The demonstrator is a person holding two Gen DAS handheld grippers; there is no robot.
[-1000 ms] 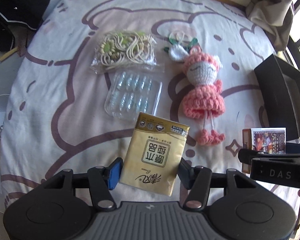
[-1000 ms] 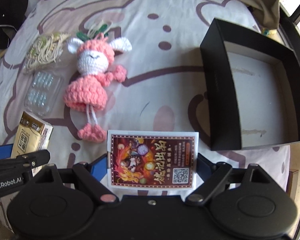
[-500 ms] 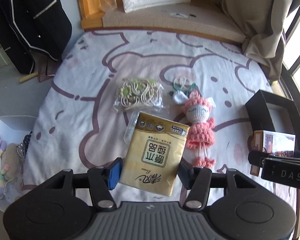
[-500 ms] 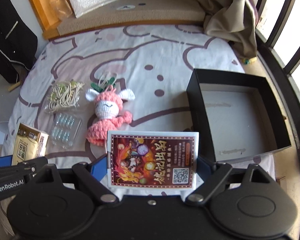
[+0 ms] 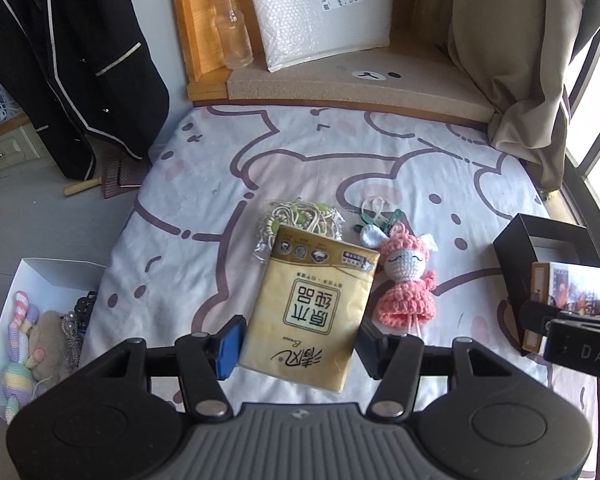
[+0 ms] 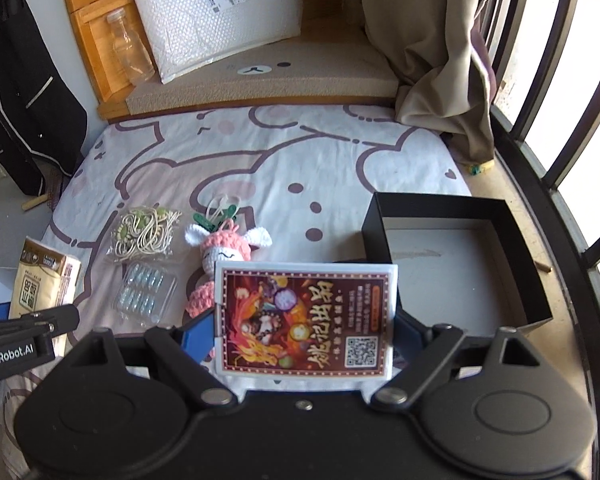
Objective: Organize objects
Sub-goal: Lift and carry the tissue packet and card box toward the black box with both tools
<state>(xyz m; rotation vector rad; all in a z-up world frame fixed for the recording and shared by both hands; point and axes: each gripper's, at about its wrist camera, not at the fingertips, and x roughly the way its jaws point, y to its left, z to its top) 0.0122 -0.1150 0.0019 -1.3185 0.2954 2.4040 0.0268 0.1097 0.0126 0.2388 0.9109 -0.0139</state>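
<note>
Bed with cartoon sheet (image 5: 300,168), wooden ledge (image 5: 204,40) far, beige curtain (image 6: 432,60) and sunlit barred window (image 6: 560,80) right.

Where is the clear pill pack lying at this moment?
In the right wrist view the clear pill pack lies on the bed sheet at lower left, just below the bag of cords and left of the crochet doll.
</note>
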